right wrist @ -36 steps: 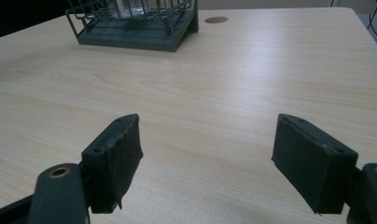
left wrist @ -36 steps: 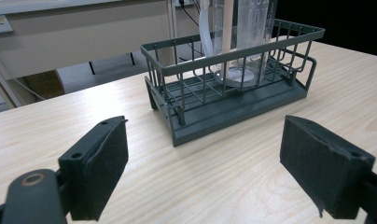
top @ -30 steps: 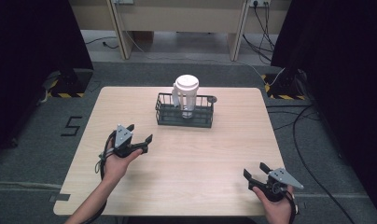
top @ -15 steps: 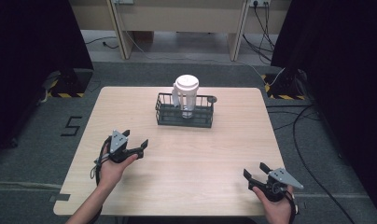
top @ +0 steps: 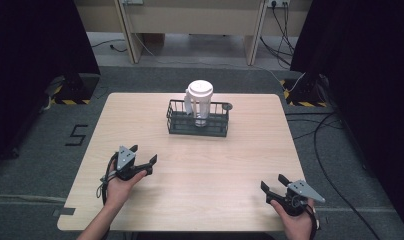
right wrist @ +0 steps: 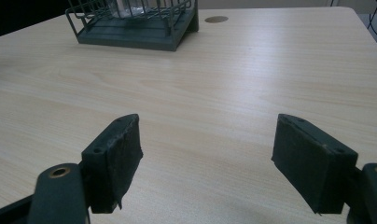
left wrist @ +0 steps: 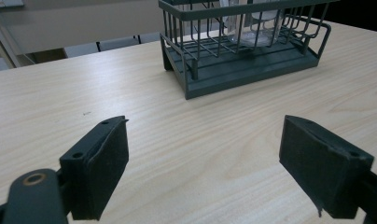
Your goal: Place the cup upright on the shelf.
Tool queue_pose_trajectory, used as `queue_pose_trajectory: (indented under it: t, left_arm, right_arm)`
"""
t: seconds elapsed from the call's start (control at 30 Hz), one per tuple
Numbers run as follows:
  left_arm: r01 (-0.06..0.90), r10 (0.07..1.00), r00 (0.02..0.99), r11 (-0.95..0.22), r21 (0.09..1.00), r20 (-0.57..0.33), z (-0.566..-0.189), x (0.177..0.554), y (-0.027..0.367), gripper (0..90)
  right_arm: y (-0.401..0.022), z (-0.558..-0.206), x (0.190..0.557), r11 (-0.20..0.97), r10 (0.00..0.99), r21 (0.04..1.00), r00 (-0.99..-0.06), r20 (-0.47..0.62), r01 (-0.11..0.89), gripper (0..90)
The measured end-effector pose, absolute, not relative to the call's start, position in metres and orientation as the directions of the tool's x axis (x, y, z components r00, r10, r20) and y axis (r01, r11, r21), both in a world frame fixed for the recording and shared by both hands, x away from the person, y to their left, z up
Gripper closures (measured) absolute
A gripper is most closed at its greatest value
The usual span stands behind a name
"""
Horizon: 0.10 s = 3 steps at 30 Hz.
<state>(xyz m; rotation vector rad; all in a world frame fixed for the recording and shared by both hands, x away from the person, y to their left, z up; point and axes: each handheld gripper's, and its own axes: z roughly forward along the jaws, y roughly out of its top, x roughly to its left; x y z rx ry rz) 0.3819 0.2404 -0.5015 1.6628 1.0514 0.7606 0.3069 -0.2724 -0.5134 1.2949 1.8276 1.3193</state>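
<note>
While the right gripper [top: 279, 184] has kept its place at the near right edge of the table [top: 250, 150], the left gripper [top: 140, 159] has been drawn back toward the person. Both sets of fingers are spread wide and empty. No reach is yet judged begun. Farther off, a white lidded cup [top: 199, 100] stands upright inside a dark wire basket [top: 197, 125].

table [top: 240, 150]: light wood, bare near edge
rack [top: 197, 125]: dark wire, far centre of table
jug [top: 199, 100]: white lid, clear body, upright in rack
disc [top: 227, 106]: small, round, just right of rack
floor [top: 50, 145]: grey carpet, "5" marked left of table
cables [top: 325, 145]: right of table
</note>
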Motion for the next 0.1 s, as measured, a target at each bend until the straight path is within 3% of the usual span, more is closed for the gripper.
queue_pose_trajectory:
  t: [0.1]
  left_arm:
    - [0.287, 0.905, 0.425, -0.126, 0.95, -0.009, -0.5012, 0.3815, 0.2415, 15.4]
  right_arm:
    - [-0.2723, -0.5134, 0.307, 0.063, 0.911, 0.919, -0.398, 0.106, 0.389, 24.3]
